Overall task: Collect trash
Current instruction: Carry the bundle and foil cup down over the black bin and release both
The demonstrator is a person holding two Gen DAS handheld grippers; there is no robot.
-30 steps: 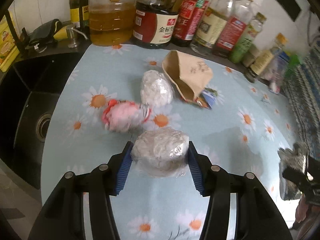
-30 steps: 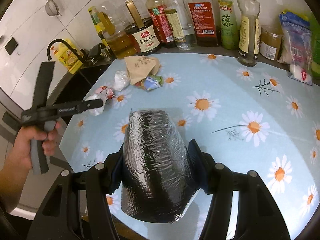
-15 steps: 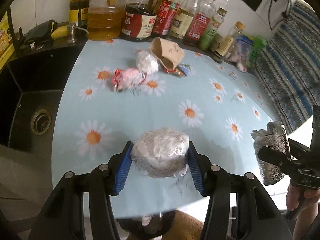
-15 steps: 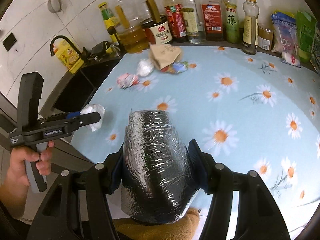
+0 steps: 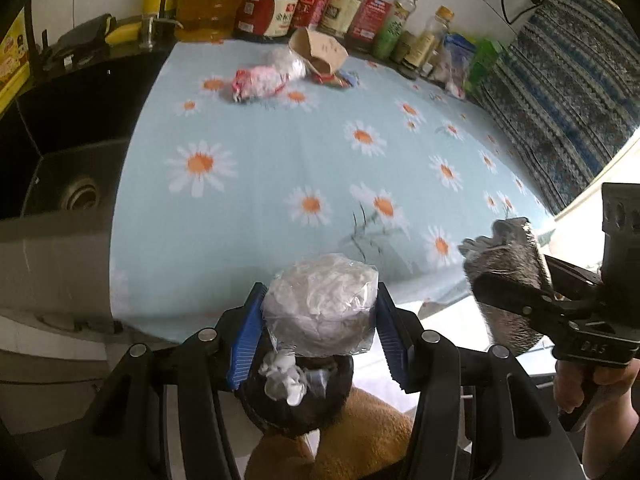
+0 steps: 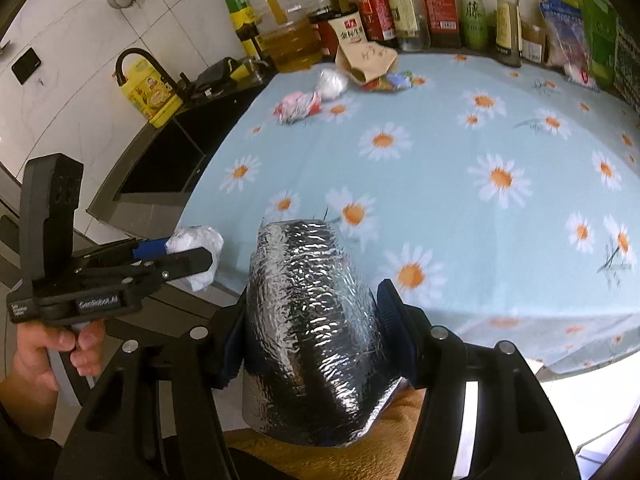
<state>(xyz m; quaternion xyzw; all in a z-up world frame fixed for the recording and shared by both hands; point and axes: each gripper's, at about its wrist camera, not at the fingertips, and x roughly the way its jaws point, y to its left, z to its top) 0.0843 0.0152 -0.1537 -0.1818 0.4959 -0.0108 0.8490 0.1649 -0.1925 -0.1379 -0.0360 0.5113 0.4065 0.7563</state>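
My left gripper [image 5: 320,320] is shut on a clear plastic bag of crumpled white paper [image 5: 320,308], held past the table's front edge above a dark bin [image 5: 296,396] with white trash in it. My right gripper [image 6: 312,320] is shut on a crumpled silver foil bag [image 6: 308,332], also off the front edge. Each gripper shows in the other's view: the right one with the foil bag [image 5: 508,272], the left one with the white bag [image 6: 196,248]. On the daisy tablecloth [image 5: 280,168] far back lie a pink wrapper [image 5: 260,82], a white plastic ball [image 5: 288,62], a brown paper bag [image 5: 320,50] and a colourful wrapper [image 5: 340,78].
A row of sauce and oil bottles [image 5: 280,4] stands along the back wall. A black sink [image 5: 68,168] lies left of the table, with a yellow bottle [image 6: 152,92] beside the tap. Packets [image 6: 576,32] stand at the back right. A patterned cloth [image 5: 560,92] hangs at right.
Both grippers have pulled back from the table with their loads. The left gripper now holds the white bag past the front edge over the dark bin; the trash pile looks farther away.
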